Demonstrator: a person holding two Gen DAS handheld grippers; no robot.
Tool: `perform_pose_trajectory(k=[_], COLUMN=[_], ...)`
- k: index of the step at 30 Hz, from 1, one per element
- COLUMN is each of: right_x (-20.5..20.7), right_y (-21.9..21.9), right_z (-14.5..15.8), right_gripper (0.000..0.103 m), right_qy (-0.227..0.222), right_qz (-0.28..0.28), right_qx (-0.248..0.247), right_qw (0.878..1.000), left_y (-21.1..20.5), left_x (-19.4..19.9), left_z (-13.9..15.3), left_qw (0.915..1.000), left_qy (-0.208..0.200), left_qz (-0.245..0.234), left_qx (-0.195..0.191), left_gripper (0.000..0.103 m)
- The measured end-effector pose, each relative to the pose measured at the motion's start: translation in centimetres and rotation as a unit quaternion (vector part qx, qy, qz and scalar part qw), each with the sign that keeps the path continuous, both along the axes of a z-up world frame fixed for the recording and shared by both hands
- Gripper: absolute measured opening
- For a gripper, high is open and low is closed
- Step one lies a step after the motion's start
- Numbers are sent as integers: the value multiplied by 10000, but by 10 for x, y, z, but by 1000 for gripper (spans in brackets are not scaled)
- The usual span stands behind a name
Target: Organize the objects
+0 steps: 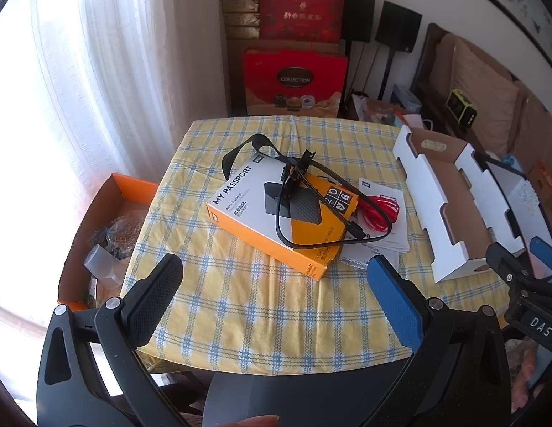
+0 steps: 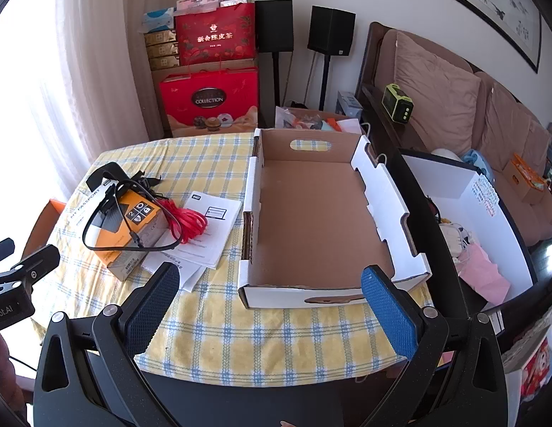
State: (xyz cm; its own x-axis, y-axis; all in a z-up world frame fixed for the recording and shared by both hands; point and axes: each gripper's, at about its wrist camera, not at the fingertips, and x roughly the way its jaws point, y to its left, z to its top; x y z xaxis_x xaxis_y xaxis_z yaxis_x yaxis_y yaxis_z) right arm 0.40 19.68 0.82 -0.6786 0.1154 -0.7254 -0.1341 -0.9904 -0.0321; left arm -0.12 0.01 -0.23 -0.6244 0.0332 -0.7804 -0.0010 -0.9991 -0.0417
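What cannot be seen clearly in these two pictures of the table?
- Papers, left wrist view: their text is too small to read, and the orange box and red cable cover part of them.
- Black cable, right wrist view: its tangled far end on the orange box cannot be told apart.
- Orange tray beside the table, left wrist view: glare and the tablecloth edge hide its contents.
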Motion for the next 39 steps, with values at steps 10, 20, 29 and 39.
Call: perform_pose_trajectory(k=[10, 20, 29, 39], right_x=[-3, -4, -4, -5], right_y=[4, 2, 1, -1], right_z=[0, 1, 1, 1], right_gripper=[103, 103, 103, 103], right_qy=[-11, -12, -9, -10], right_qz=[-19, 2, -3, 11], right_qx=[-31, -10, -4, -2], right_qw=[10000, 10000, 10000, 10000], left_y=[-1, -1, -2, -2], left_x=[0, 0, 0, 0], left_z=[0, -1, -1, -1], left_qw=[10000, 10000, 10000, 10000], left_qy=[1, 2, 3, 3], left_qz=[2, 2, 11, 9], left_qx=[-20, -30, -42, -45], left_gripper=[103, 103, 103, 103])
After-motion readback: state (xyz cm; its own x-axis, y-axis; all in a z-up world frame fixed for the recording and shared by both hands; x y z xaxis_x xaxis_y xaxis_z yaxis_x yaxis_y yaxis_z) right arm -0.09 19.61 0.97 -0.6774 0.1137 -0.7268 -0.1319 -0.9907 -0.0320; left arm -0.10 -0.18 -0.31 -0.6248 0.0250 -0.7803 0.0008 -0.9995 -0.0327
